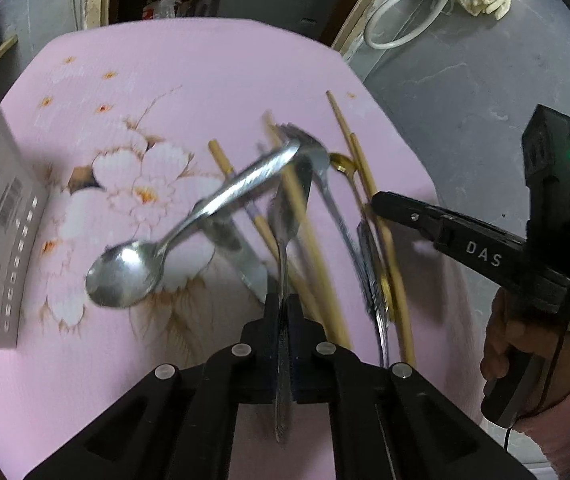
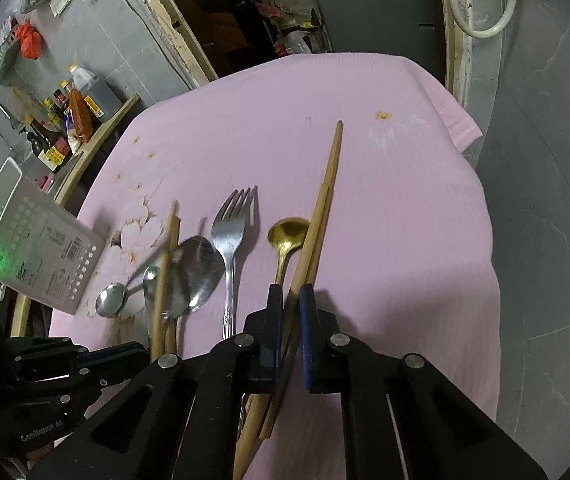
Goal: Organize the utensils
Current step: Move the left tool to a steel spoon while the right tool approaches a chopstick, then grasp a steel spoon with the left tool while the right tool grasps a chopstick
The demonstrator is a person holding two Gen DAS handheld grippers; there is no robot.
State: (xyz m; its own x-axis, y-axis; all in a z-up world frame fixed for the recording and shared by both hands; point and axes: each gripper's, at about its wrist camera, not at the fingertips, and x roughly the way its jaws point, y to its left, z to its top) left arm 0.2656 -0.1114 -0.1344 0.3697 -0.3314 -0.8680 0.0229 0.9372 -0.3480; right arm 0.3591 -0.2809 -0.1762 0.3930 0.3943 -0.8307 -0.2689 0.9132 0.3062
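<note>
The left hand-held gripper is closed on the handle of a steel spoon at the bottom centre of the left wrist view. The right hand-held gripper is closed on a pair of chopsticks. Sorting is judged barely begun: a fork, a gold spoon and further spoons are left scattered mid-frame on the pink-clothed desk.

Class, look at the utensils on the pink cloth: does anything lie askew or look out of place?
Yes. The small steel spoon rests tilted, its handle propped across other cutlery, and chopsticks cross under it instead of lying parallel.
</note>
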